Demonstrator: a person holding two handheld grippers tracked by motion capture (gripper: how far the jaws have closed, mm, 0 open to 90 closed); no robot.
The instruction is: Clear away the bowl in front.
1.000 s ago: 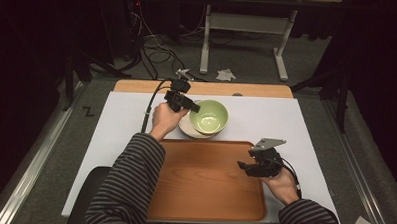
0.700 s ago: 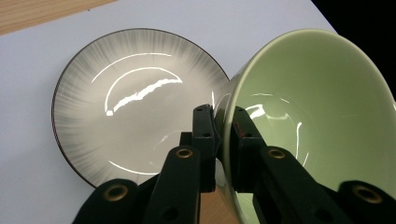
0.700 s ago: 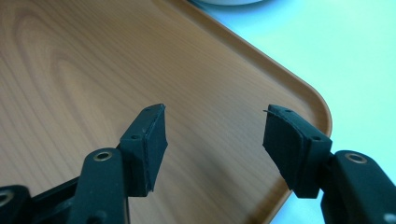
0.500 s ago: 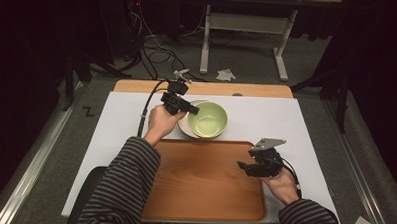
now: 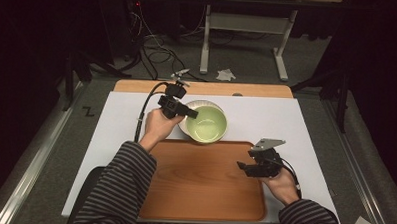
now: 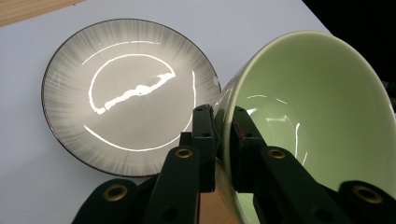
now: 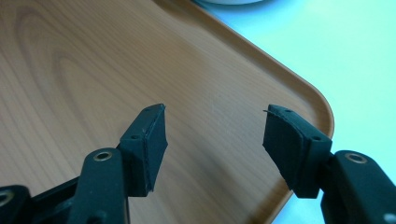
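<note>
Bowl (image 6: 308,126): pale green, glossy glazed, round, smooth inside. It sits tilted, its rim lifted off the plate (image 6: 126,93), at the table's far middle just past the tray's (image 5: 204,187) far edge. Plate: round, shiny, grey-white w/ fine radial streaks and a dark rim, lying flat on white paper (image 5: 266,119). Tray: wood-grain, rounded corners, low raised lip. Left gripper (image 6: 219,135) pinches the bowl's rim, one jaw inside, one outside, gap narrow. Right gripper (image 7: 215,135) hangs over the tray's right part, jaws wide apart, holding nothing.
</note>
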